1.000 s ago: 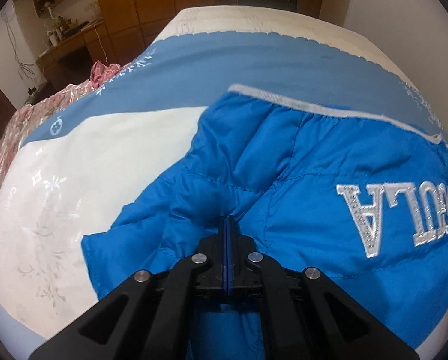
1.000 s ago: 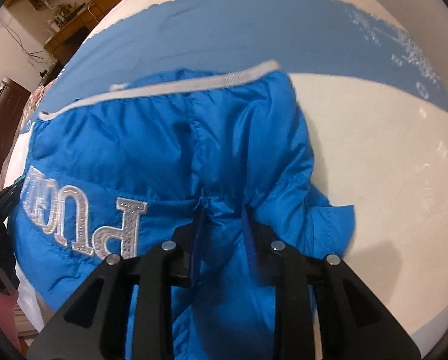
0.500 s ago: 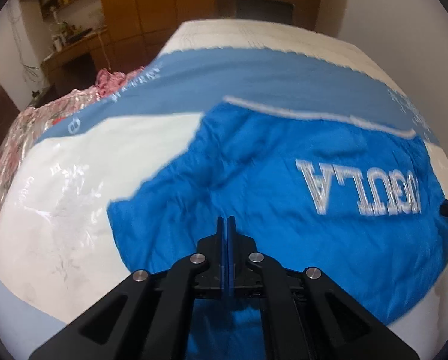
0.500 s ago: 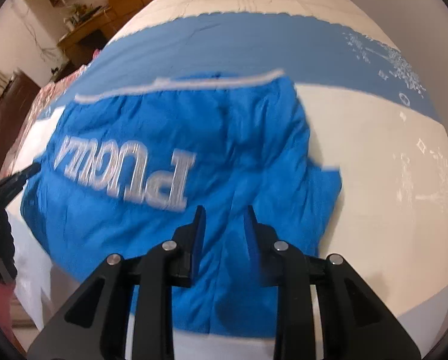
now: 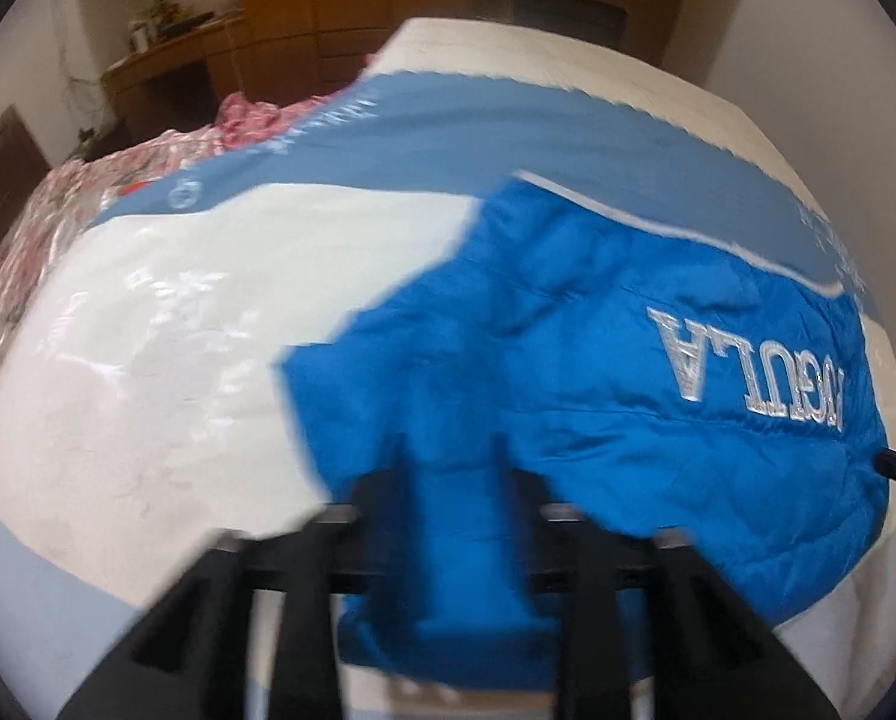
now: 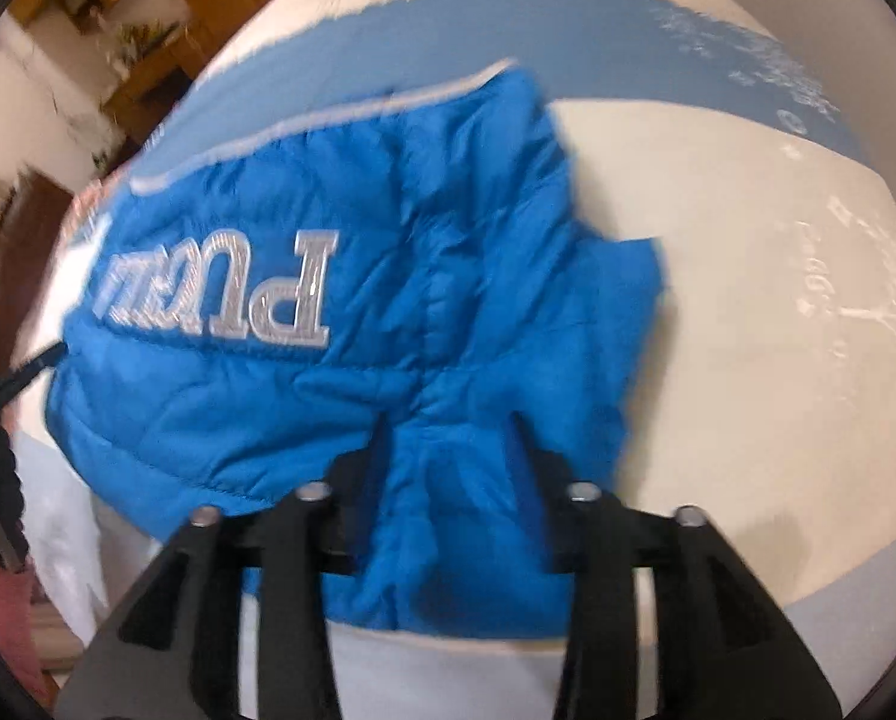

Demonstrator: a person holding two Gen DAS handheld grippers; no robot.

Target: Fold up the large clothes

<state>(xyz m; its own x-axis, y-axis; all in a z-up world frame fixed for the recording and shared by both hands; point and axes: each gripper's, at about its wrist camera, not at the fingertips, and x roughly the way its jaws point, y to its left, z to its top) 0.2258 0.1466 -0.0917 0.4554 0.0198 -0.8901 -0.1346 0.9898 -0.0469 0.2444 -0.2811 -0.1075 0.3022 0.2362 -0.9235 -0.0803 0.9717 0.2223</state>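
A bright blue puffer jacket (image 5: 598,360) with silver letters and a grey hem lies on a bed; it also shows in the right wrist view (image 6: 339,300). My left gripper (image 5: 448,450) is open, its fingers over the jacket's near left part, holding nothing. My right gripper (image 6: 448,426) is open too, its fingers over the jacket's near right part. A folded flap (image 6: 616,312) sticks out on the jacket's right side. The left view is blurred by motion.
The bed cover (image 5: 165,360) is white with a blue band (image 5: 448,138) at the far end. A pink patterned cloth (image 5: 87,180) lies at the bed's left edge. Wooden cabinets (image 5: 303,12) and a desk stand beyond. A wall is on the right.
My left gripper was shut on the jacket a second ago, came away from it, and has now opened. The right gripper opened wider. Both pulled back from the jacket.
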